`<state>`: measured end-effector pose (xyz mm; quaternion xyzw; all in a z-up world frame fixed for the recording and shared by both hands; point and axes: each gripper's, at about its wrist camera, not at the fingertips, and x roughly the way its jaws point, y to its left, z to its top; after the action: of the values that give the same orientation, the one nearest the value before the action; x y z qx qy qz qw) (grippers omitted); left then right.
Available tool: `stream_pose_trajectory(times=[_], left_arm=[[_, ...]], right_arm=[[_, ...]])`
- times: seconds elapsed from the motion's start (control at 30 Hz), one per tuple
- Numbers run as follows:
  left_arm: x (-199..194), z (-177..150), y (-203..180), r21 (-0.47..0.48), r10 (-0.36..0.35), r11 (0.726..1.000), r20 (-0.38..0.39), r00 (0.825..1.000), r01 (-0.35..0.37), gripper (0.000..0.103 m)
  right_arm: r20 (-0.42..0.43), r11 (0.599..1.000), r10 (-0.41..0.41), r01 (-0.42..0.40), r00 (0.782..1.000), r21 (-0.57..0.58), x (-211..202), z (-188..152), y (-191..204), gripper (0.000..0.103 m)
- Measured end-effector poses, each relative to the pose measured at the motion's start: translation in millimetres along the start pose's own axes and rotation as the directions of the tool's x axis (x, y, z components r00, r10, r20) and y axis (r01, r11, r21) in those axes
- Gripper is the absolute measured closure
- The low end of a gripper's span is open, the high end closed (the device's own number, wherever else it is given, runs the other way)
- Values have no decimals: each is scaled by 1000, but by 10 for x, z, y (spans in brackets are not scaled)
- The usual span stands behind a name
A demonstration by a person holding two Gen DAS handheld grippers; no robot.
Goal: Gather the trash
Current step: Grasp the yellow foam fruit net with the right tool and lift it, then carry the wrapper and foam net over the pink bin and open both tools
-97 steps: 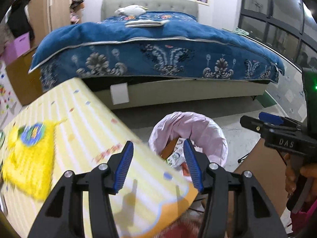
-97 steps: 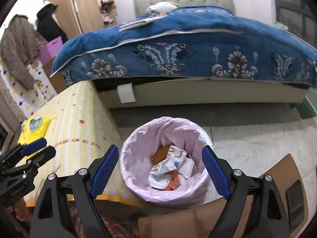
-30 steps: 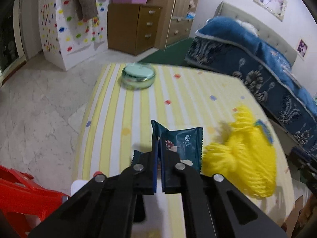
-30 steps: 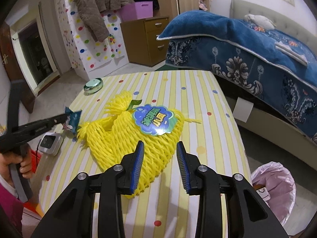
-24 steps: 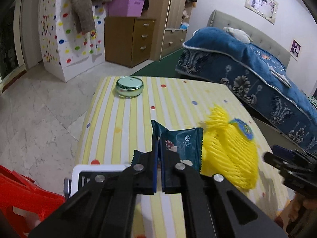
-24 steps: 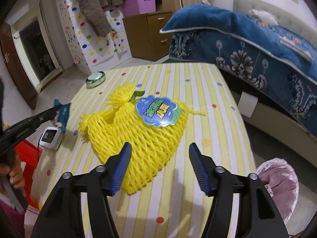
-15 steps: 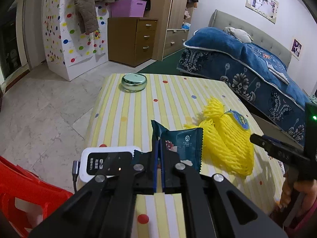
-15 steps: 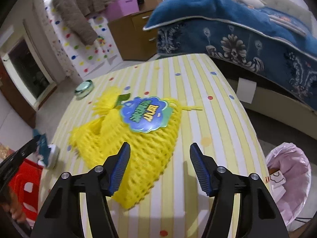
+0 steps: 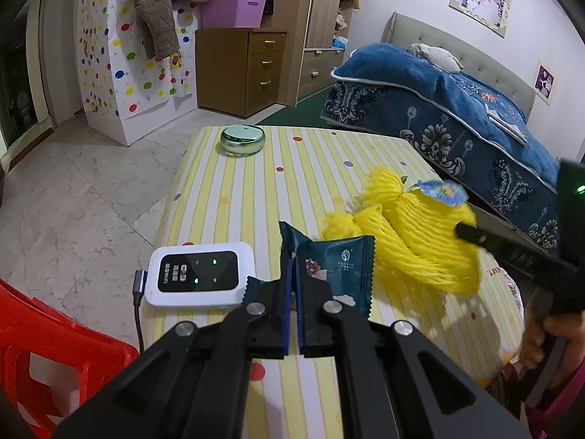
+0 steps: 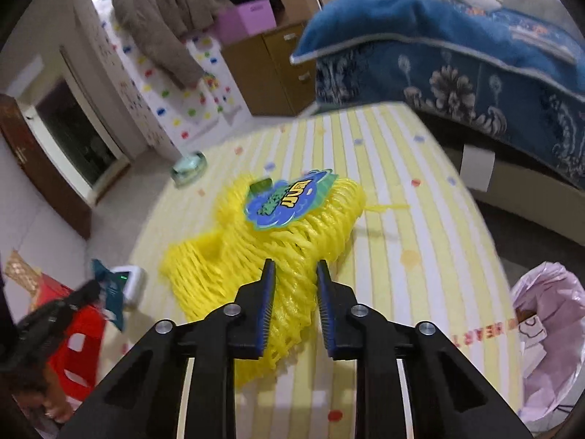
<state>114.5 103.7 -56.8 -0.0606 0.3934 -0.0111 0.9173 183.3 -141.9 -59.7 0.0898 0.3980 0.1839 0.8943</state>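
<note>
The left tongs [image 9: 292, 285] are clamped flat on a dark teal foil snack wrapper [image 9: 334, 269] with serrated ends, which sticks up and to the right from between the blue pads, held above the near part of the yellow-and-white striped, dotted worktop [image 9: 256, 183]. Just left of these tongs a white pocket router with a dark screen [image 9: 199, 274] lies near the worktop's left edge, its cable [image 9: 139, 292] hanging over that edge; beyond the edge stands a red plastic stool [image 9: 55, 351] on the marble floor.

The right tongs [image 10: 294, 300] are pinched around a fold of the yellow foam fruit net with a blue-and-green label [image 10: 274, 241]; the blue pads press into the mesh near its closest edge. The rest of the net spreads away from the tongs across the middle of the worktop, and whether it is lifted cannot be told. The left-wrist view shows the right tongs reaching in from the right side onto the net.

Beyond the net the worktop lies bare up to a round green tin [image 9: 242, 139] near its far-left corner. Off the worktop's right edge, below it, sits a bin lined with a pink plastic bag [image 10: 544, 336] holding paper scraps. A blue-quilted bed [image 9: 457, 117] runs alongside on the right, with a strip of floor between.
</note>
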Motion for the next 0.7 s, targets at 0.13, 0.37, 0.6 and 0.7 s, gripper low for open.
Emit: stream_pose_trajectory(times=[0.13, 0.37, 0.6, 0.7], left_arm=[[-136, -7, -95, 11, -17, 1000, 18, 1000, 17, 103], [-379, -19, -493, 78, -81, 994, 58, 995, 76, 103], [-450, -82, -1070, 163, -161, 975, 62, 985, 150, 103], [-434, -122, -1342, 200, -195, 963, 51, 979, 182, 103]], right_arm=[[66, 999, -19, 22, 998, -33, -347, 33, 76, 88], [143, 980, -163, 177, 976, -91, -887, -75, -7, 88], [185, 945, -301, 318, 936, -71, -1323, -279, -378, 88], [197, 929, -353, 367, 915, -42, -1496, -372, -571, 88]])
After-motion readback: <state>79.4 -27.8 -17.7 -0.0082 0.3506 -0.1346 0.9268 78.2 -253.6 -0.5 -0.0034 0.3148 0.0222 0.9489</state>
